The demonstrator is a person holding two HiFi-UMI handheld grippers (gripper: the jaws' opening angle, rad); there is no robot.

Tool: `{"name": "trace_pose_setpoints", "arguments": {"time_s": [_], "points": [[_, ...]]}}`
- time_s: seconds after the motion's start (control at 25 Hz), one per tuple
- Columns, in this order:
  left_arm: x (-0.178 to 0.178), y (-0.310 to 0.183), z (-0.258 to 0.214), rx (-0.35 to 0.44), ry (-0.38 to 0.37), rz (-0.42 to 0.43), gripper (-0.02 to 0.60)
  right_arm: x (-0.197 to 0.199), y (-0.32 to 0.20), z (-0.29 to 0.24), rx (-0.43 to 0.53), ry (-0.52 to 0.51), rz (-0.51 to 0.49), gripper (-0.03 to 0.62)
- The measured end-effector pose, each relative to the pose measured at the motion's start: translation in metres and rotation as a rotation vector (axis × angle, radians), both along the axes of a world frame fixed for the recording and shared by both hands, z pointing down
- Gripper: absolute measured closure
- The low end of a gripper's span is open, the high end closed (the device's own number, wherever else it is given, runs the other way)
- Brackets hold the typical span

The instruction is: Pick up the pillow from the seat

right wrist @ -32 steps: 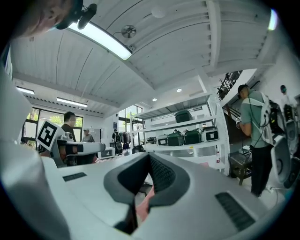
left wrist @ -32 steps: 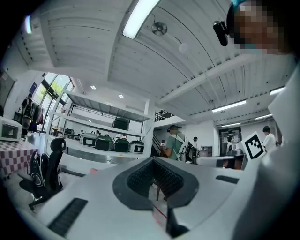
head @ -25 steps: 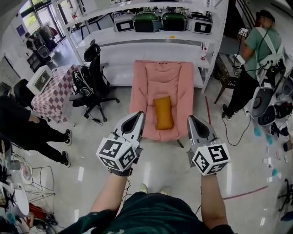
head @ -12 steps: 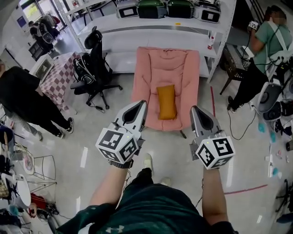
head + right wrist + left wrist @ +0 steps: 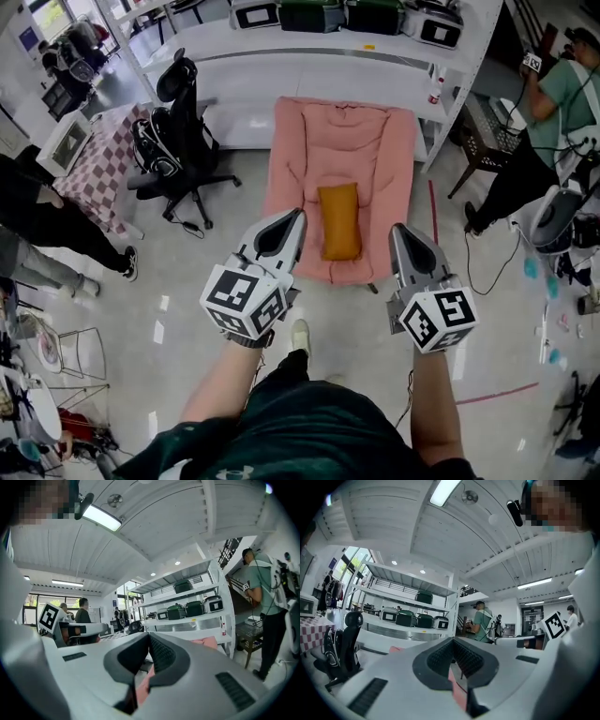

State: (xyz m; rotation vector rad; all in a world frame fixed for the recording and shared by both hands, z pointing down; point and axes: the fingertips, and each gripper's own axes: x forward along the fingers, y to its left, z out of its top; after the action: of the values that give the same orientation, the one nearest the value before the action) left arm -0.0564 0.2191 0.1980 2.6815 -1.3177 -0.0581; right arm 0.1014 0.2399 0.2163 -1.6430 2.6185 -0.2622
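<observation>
An orange pillow (image 5: pixel 339 221) lies on the pink padded seat (image 5: pixel 375 150) in the head view, straight ahead on the floor. My left gripper (image 5: pixel 296 217) is raised at the seat's left edge, its jaws shut with nothing between them. My right gripper (image 5: pixel 397 232) hangs at the seat's right front corner, likewise shut and empty. Both point toward the seat and stand apart from the pillow. In the left gripper view the shut jaws (image 5: pixel 453 641) fill the lower frame, with a strip of pink seat (image 5: pixel 458 691) below. The right gripper view shows shut jaws (image 5: pixel 148 637).
White shelving (image 5: pixel 328 56) with cases stands behind the seat. A black office chair (image 5: pixel 178 141) and a checkered table (image 5: pixel 94 159) sit to the left. A person in green (image 5: pixel 553 103) stands at the right by a dark stool (image 5: pixel 483 141). Another person (image 5: pixel 37 225) walks at the left.
I have stepped nearer the seat, so it and the pillow look larger. Both grippers keep their pose. The person in black has moved further left.
</observation>
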Motion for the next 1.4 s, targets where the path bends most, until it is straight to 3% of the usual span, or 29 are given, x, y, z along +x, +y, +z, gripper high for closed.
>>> {"name": "trace_pose_setpoints", "arguments": {"time_s": [0.4, 0.72, 0.96, 1.4], "points": [[-0.035, -0.128, 0.049, -0.054, 0.008, 0.053, 0.577, -0.038, -0.118, 0.043, -0.079, 0.030, 0.062, 0.591], [-0.034, -0.196, 0.098, -0.138, 0.029, 0.085, 0.577, -0.043, -0.182, 0.097, -0.182, 0.046, 0.076, 0.589], [-0.026, -0.247, 0.149, -0.198, 0.050, 0.061, 0.577, -0.034, -0.236, 0.174, -0.300, 0.053, 0.041, 0.539], [0.009, -0.352, 0.251, -0.338, 0.001, 0.016, 0.577, -0.006, -0.347, 0.327, -0.522, 0.048, -0.056, 0.493]]}}
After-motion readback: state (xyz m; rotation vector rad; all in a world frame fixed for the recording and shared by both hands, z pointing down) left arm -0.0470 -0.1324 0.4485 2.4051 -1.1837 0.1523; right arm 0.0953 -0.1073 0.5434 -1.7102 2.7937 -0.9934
